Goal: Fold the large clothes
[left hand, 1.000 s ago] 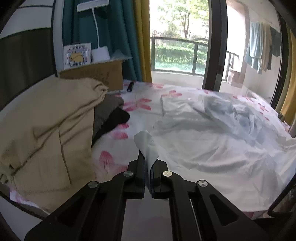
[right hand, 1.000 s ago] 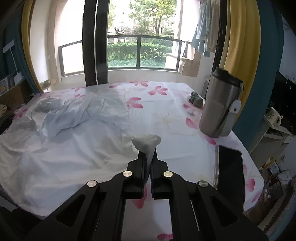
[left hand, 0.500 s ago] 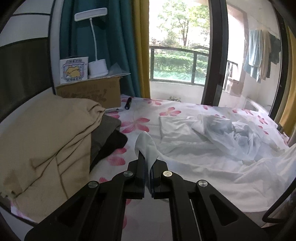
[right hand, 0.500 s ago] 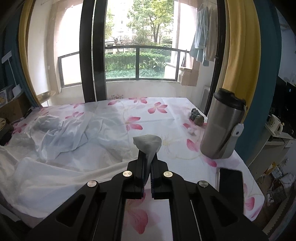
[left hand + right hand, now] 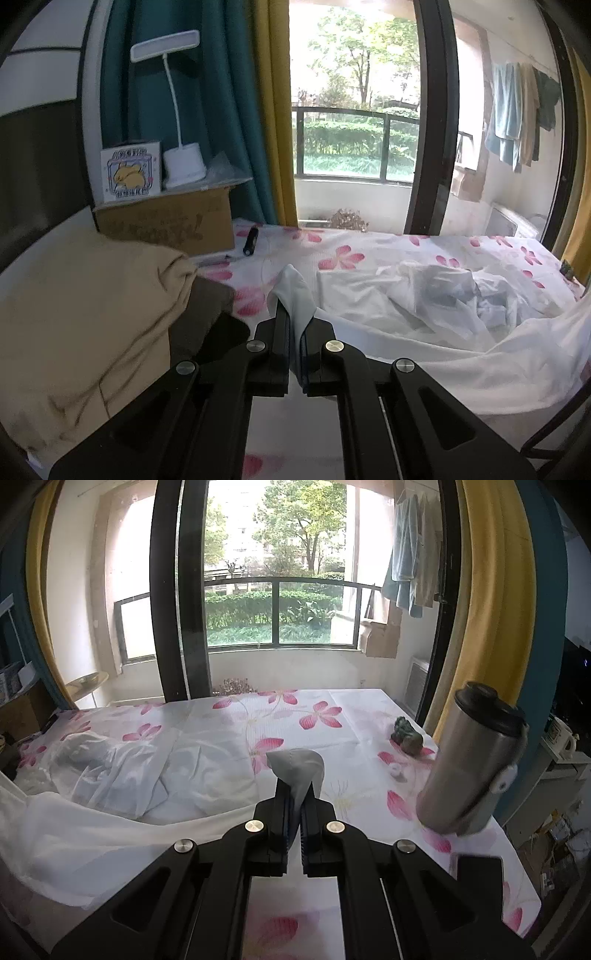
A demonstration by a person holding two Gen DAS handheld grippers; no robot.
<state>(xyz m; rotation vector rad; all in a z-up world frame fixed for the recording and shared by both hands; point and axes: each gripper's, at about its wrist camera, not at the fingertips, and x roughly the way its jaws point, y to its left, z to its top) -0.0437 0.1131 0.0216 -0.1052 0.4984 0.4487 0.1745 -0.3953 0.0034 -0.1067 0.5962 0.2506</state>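
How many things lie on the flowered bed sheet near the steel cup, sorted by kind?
Tall steel travel cup with black lid: 1
Dark flat phone: 1
Small green-brown lump: 1
Small white round piece: 1
Total: 4

**Right wrist view: bed, garment, bedside items**

Right gripper (image 5: pixel 295 797): black, jaws closed on a bunched corner of the white garment (image 5: pixel 122 775), which stands up above the fingertips. Garment: crumpled in a heap at left, its near edge lifted off the flowered bedsheet (image 5: pixel 295 712). Steel tumbler (image 5: pixel 469 764): black lid, on the bed at right. Small green object (image 5: pixel 408 736): beyond the tumbler. Phone (image 5: pixel 476 867): dark, flat, near the tumbler. Window (image 5: pixel 277 590): behind the bed, railing and greenery outside.
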